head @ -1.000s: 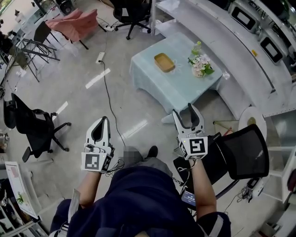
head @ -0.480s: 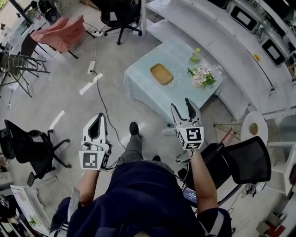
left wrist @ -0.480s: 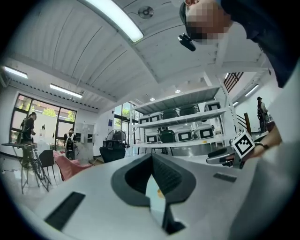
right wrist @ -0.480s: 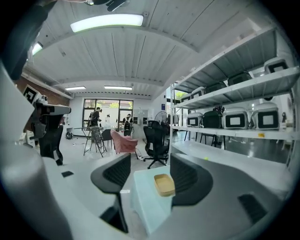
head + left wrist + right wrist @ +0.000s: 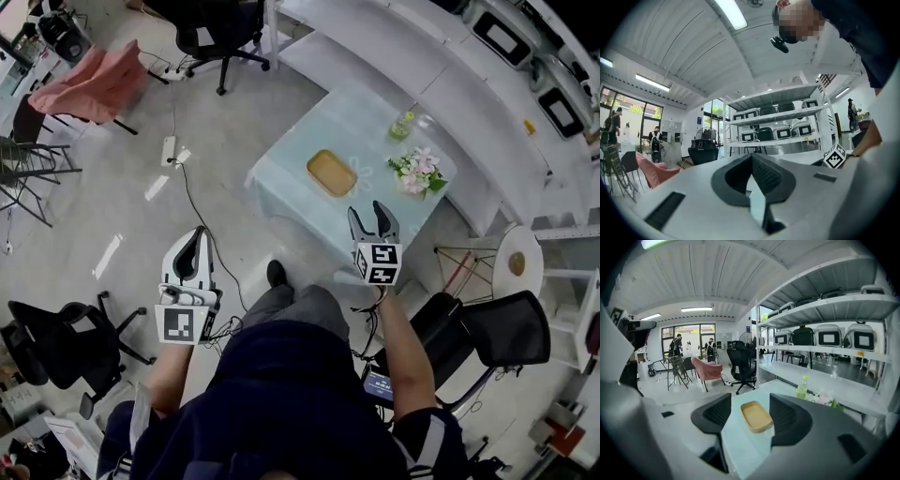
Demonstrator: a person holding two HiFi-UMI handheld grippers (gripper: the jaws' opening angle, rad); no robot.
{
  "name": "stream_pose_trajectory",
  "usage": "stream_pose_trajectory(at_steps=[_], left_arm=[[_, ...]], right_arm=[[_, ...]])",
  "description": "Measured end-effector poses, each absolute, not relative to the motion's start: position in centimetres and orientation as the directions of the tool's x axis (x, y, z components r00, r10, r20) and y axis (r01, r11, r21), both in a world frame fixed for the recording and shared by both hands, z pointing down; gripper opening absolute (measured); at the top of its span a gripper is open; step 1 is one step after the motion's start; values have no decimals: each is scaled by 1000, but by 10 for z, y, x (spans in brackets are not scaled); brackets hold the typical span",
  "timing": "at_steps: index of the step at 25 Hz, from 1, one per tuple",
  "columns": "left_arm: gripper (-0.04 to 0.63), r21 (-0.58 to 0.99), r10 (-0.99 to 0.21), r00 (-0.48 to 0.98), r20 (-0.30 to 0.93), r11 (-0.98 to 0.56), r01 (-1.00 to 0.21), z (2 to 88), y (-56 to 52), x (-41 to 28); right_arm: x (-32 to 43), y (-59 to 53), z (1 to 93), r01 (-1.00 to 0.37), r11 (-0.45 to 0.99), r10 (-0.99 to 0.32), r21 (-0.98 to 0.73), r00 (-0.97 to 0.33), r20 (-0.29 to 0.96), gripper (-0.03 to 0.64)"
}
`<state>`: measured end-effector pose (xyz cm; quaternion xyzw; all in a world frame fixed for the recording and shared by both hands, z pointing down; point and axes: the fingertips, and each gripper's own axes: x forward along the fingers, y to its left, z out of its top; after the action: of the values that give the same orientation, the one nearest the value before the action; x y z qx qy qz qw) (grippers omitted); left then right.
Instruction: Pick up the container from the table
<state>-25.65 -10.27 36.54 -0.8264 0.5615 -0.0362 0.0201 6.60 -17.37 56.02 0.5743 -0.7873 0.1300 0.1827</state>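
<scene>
A shallow tan container (image 5: 331, 172) lies on the table with the pale blue cloth (image 5: 291, 192), near its middle. In the right gripper view the container (image 5: 756, 416) shows between the two spread jaws, still some way off. My right gripper (image 5: 373, 217) is open and empty, held over the table's near edge. My left gripper (image 5: 192, 246) hangs over the floor left of the table, its jaw tips meeting with nothing between them. From the left gripper view my left gripper (image 5: 751, 159) points up at shelves and ceiling, so the container is hidden there.
A flower bunch (image 5: 418, 172) and a small green bottle (image 5: 403, 124) stand at the table's far right. White shelving (image 5: 441, 66) runs behind it. Black office chairs (image 5: 492, 328) stand at my right and left, and a cable (image 5: 192, 202) crosses the floor.
I have walked closer to the table, which now lies nearer in the head view. The right gripper has reached forward to the table's edge; the left stays low at my side.
</scene>
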Motion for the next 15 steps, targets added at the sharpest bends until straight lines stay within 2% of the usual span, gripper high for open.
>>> stream_pose_trajectory(at_steps=[7, 15], left_arm=[[3, -79, -932, 351, 89, -358, -930, 387, -142, -251], [3, -99, -942, 293, 160, -311, -945, 404, -169, -238]], right_arm=[[79, -220, 623, -955, 296, -803, 6, -245, 544, 247], [91, -251, 691, -955, 283, -711, -83, -267, 651, 221]])
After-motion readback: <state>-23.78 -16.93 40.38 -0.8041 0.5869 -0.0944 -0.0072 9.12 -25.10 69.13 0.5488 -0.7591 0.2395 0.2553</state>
